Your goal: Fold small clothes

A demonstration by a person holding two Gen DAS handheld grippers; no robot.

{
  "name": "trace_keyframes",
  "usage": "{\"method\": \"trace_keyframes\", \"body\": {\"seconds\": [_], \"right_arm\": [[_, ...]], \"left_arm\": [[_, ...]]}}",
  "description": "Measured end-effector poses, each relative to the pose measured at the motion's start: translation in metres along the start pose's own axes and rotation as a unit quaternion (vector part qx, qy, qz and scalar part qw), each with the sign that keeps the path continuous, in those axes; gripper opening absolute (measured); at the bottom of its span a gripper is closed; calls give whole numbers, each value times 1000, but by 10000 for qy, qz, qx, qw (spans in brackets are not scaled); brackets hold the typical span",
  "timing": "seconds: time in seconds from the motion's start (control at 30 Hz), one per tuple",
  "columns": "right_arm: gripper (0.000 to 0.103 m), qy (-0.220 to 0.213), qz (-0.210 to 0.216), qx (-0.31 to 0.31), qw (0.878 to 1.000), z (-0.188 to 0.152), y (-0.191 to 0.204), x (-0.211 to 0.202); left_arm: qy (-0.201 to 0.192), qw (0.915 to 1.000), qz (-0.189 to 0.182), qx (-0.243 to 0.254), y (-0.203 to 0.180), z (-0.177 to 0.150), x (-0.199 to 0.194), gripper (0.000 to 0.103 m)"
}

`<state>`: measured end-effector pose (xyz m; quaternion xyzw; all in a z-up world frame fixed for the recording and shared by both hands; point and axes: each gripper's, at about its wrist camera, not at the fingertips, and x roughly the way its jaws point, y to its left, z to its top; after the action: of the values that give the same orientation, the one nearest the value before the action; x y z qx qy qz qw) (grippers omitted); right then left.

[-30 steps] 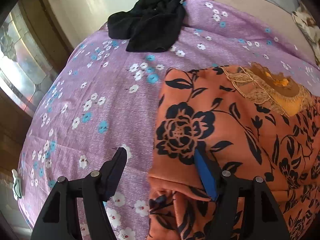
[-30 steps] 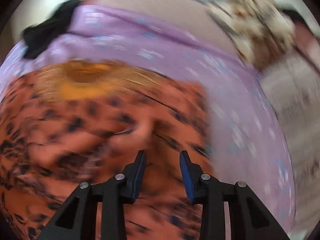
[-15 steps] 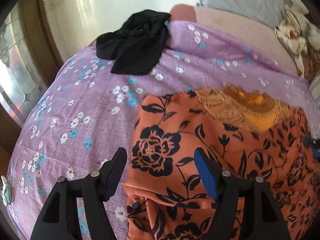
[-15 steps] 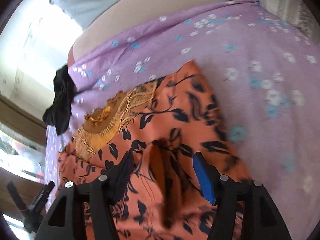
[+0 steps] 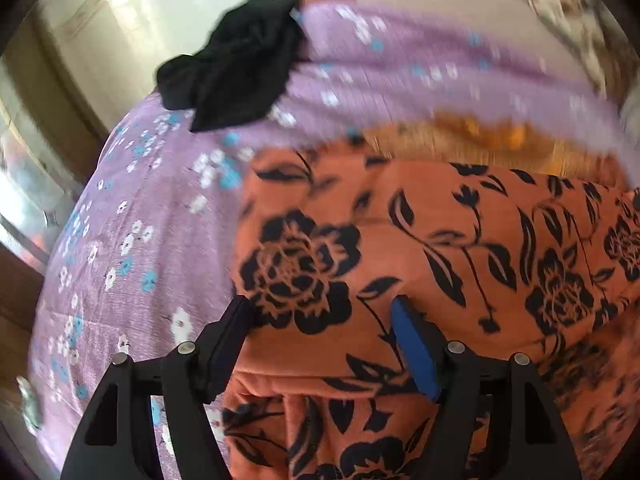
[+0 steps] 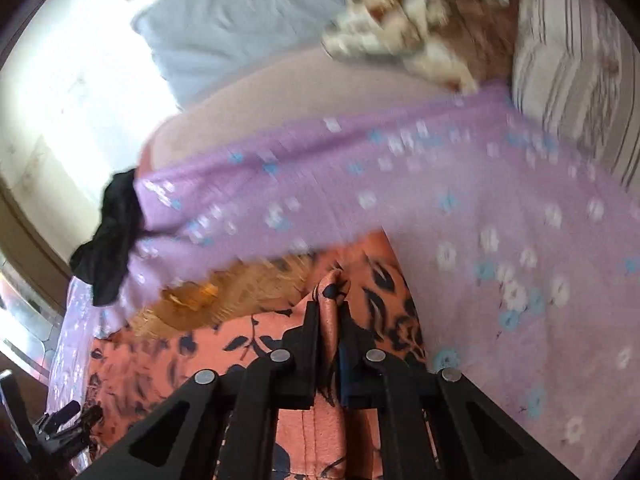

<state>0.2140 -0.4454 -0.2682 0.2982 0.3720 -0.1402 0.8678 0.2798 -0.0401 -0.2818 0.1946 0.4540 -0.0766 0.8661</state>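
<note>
An orange garment with black flowers (image 5: 420,240) lies on the purple flowered bedsheet (image 5: 160,240), its gold embroidered neck at the far side. My left gripper (image 5: 320,316) is open, its fingers straddling the garment's near left edge just above the cloth. My right gripper (image 6: 330,308) is shut on a pinched fold of the orange garment (image 6: 334,296) at its right edge. The left gripper also shows at the lower left of the right wrist view (image 6: 60,420).
A black garment (image 5: 236,68) lies bunched at the far left of the bed, also in the right wrist view (image 6: 112,240). A grey pillow (image 6: 240,20), a patterned cloth (image 6: 420,28) and a striped pillow (image 6: 572,72) lie at the head.
My right gripper has closed on a fold of the orange garment's right edge. My left gripper has moved forward over the garment's left edge and stays open.
</note>
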Motion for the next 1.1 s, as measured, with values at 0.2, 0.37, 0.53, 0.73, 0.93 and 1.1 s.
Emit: {"method": "trace_keyframes", "body": {"seconds": [0.2,0.37,0.53,0.73,0.93,1.1], "right_arm": [[15,194,20,430,9989,7,-13,-4],[14,-716,105,42,9974,5,2,-50],[14,41,370,-565,9977,-20,40,-21],[15,956,-407,-1129,9882,-46,56,31],[15,428,-142,-878,9951,-35,49,14],[14,468,-405,-769,9951,-31,43,33]], "left_arm": [[-208,9995,-189,-162,7,4,-14,73],[-573,9973,-290,-349,9,9,-31,73],[-849,9950,-353,-379,9,11,-45,73],[-997,9934,-371,-437,13,14,-51,73],[-952,9933,-390,-528,16,16,-47,73],[-828,9948,-358,-482,14,16,-37,73]]}}
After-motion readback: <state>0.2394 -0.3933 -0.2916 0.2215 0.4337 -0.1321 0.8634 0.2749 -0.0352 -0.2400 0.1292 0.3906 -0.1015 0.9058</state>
